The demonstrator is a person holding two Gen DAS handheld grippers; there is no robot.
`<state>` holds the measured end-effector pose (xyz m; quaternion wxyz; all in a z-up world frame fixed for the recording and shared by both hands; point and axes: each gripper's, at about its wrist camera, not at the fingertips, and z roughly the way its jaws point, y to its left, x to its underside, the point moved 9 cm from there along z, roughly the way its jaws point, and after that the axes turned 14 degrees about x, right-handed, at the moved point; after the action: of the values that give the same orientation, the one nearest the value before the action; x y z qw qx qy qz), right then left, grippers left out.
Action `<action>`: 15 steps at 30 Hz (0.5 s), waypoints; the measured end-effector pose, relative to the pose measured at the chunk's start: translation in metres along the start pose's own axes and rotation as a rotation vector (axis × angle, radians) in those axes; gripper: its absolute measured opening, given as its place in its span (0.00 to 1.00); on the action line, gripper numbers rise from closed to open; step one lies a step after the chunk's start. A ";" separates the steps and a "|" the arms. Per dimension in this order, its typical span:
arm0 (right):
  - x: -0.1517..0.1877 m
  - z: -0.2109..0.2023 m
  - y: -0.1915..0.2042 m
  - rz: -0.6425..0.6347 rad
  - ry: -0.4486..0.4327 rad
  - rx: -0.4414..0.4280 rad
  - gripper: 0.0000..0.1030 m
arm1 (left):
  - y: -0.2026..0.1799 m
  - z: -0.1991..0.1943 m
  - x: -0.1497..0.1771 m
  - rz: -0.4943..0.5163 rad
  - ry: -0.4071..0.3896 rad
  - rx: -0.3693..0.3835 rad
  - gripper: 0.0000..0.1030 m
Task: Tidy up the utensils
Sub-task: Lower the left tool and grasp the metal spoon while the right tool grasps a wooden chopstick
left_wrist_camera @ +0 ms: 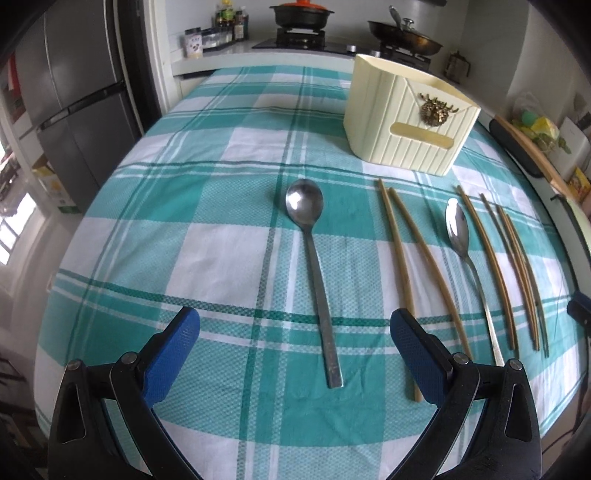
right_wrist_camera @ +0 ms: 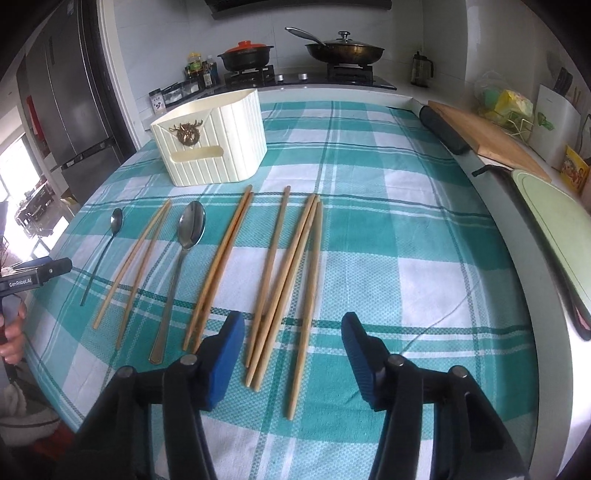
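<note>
A cream ribbed utensil holder (left_wrist_camera: 408, 125) (right_wrist_camera: 212, 142) stands at the far side of the checked tablecloth. A steel spoon (left_wrist_camera: 314, 273) lies lengthwise between the fingers of my left gripper (left_wrist_camera: 295, 325), which is open and empty above its handle. A second spoon (left_wrist_camera: 463, 251) (right_wrist_camera: 181, 254) and several wooden chopsticks (left_wrist_camera: 400, 266) (right_wrist_camera: 280, 273) lie in a row to the right. My right gripper (right_wrist_camera: 293, 328) is open and empty, hovering over the near ends of several chopsticks. The first spoon also shows in the right wrist view (right_wrist_camera: 107, 240).
A teal and white cloth (left_wrist_camera: 207, 229) covers the table. Behind it stand a stove with a clay pot (left_wrist_camera: 301, 14) and a pan (right_wrist_camera: 343, 50). A fridge (left_wrist_camera: 77, 92) stands at the left. A wooden cutting board (right_wrist_camera: 487, 138) and a pale green board (right_wrist_camera: 554, 221) lie at the right.
</note>
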<state>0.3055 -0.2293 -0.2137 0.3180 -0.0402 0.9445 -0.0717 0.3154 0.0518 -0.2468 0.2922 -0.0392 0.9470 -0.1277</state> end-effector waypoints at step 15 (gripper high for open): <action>-0.010 0.061 0.005 -0.045 0.138 -0.005 0.33 | 0.023 0.039 0.004 0.101 0.040 -0.168 1.00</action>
<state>0.3506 -0.2295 -0.2567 0.2505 -0.0574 0.9632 -0.0791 0.3341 0.0652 -0.2863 0.2749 -0.0132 0.9608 -0.0337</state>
